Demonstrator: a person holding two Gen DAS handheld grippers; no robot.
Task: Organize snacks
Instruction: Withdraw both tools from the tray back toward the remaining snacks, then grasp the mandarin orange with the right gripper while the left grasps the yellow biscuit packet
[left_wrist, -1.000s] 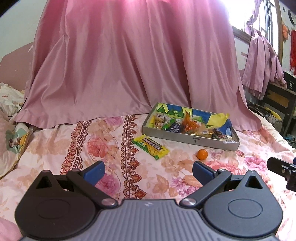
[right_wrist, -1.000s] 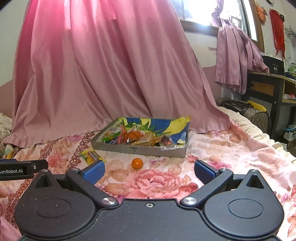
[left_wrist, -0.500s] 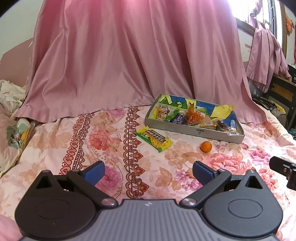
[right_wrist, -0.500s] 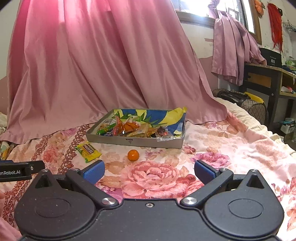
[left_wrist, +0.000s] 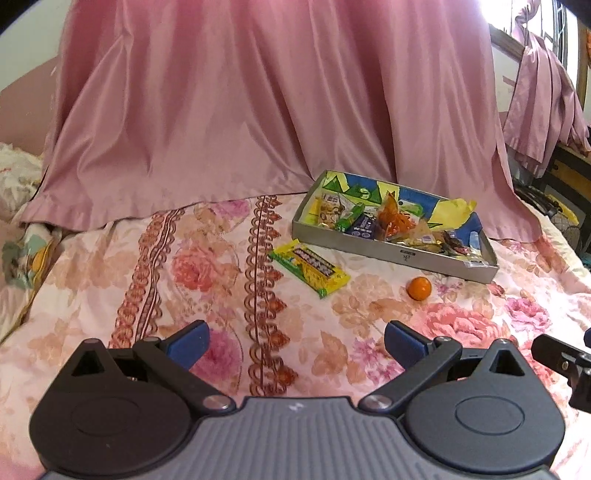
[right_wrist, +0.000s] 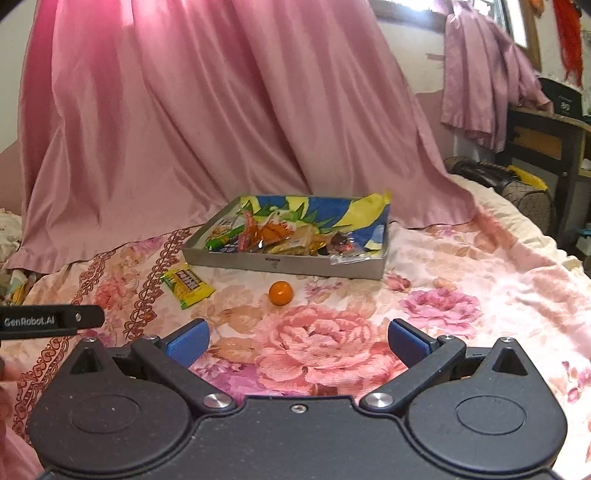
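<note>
A grey snack box (left_wrist: 373, 251) (right_wrist: 295, 266) sits on the floral bedspread, filled with several wrapped snacks. In front of it lie a yellow-green snack bar (left_wrist: 309, 266) (right_wrist: 187, 283) and a small orange ball (left_wrist: 419, 288) (right_wrist: 280, 292). My left gripper (left_wrist: 295, 343) hovers open over the bedspread, short of the bar, with nothing between its blue pads. My right gripper (right_wrist: 297, 341) is open too, empty, with the orange ball ahead of it. Each gripper's body shows at the edge of the other's view.
A pink curtain (left_wrist: 258, 110) hangs down onto the bed behind the box. A dark wooden table (right_wrist: 546, 136) and a dark bag (right_wrist: 491, 173) stand at the right, beside the bed. Rumpled bedding (left_wrist: 14, 177) lies at the far left.
Both grippers have tilted down and moved closer to the bed. The box, the bar and the ball now sit higher and nearer in both views. Jaws stayed open.
</note>
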